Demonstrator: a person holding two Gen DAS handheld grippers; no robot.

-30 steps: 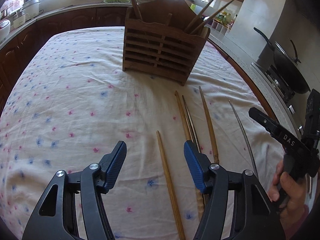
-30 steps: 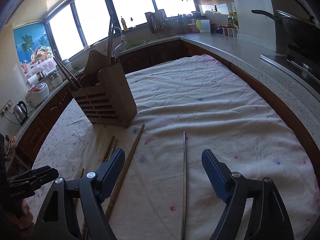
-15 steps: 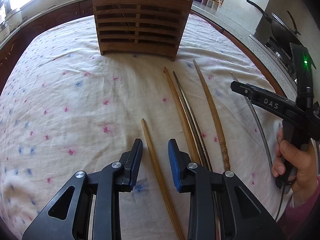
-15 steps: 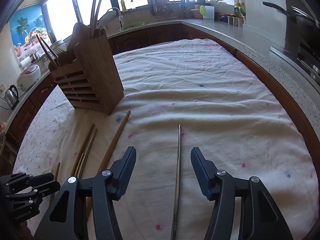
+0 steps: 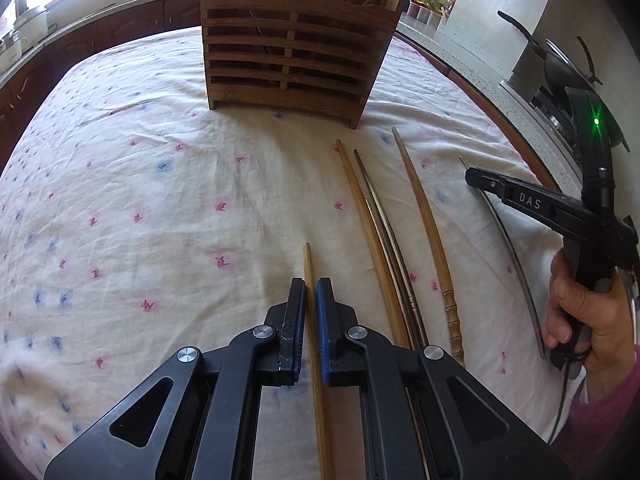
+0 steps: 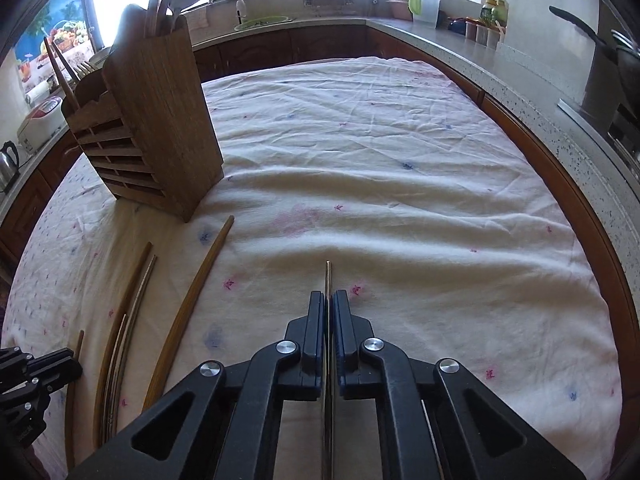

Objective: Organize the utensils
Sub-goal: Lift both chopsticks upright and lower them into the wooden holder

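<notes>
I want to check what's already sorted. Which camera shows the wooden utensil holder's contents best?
The right wrist view: the wooden utensil holder shows ladle, fork and chopsticks above its rim. The left wrist view shows its slatted front closer, with contents mostly cropped.

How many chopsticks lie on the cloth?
6: a short wooden one in the left claw, a long wooden one with two metal ones beside it, a carved wooden one, a thin metal one in the right claw. More stand in the holder.

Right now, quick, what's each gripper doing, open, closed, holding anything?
Left gripper: closed on a wooden chopstick lying on the tablecloth.
Right gripper: closed on a metal chopstick, also on the cloth.
</notes>
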